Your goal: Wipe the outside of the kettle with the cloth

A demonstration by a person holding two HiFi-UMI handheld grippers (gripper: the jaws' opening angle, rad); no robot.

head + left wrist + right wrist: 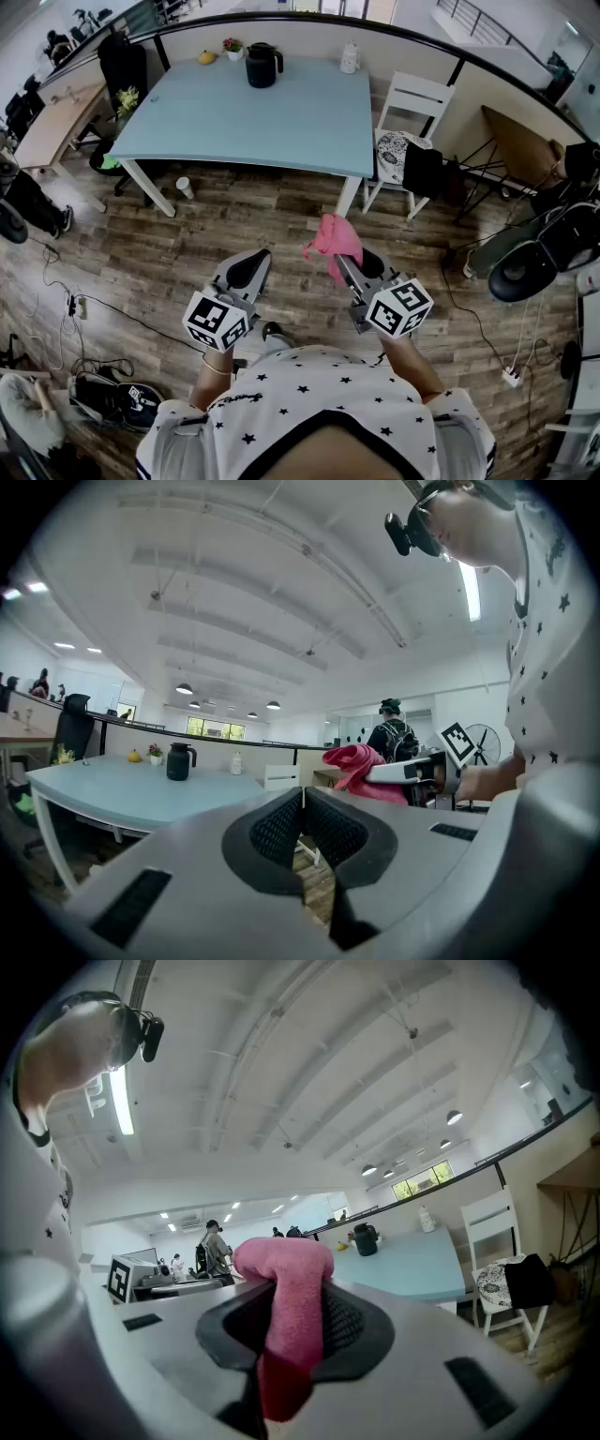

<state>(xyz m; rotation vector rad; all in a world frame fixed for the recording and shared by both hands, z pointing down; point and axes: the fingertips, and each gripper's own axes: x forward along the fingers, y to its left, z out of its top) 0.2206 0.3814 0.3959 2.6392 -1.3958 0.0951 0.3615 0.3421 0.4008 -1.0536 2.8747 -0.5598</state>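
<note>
Closest in, the person in a white shirt printed with black stars [319, 403] holds both forearms out forward, side by side, above the brown wood-plank floor [141, 253]. The left gripper [249, 265], grey with a black-and-white marker cube at its rear, points ahead, and its two dark ribbed pads are pressed together with nothing between them. The right gripper [349, 261] is held just beside it, tilted slightly inward. Its jaws are clamped on a pink fleecy cloth [331, 238], which bunches above the jaw tips and hangs down between the pads. Well beyond both grippers, a light blue rectangular table [281, 122] stands on white legs. The black kettle [262, 65] stands upright near the table's far edge, apart from either gripper. To the kettle's left sit a small yellow object [206, 57] and a little flower pot [232, 47], and a white bottle [349, 58] stands further right. A white wooden chair [410, 98] with a patterned cushion stands at the table's right end.
</note>
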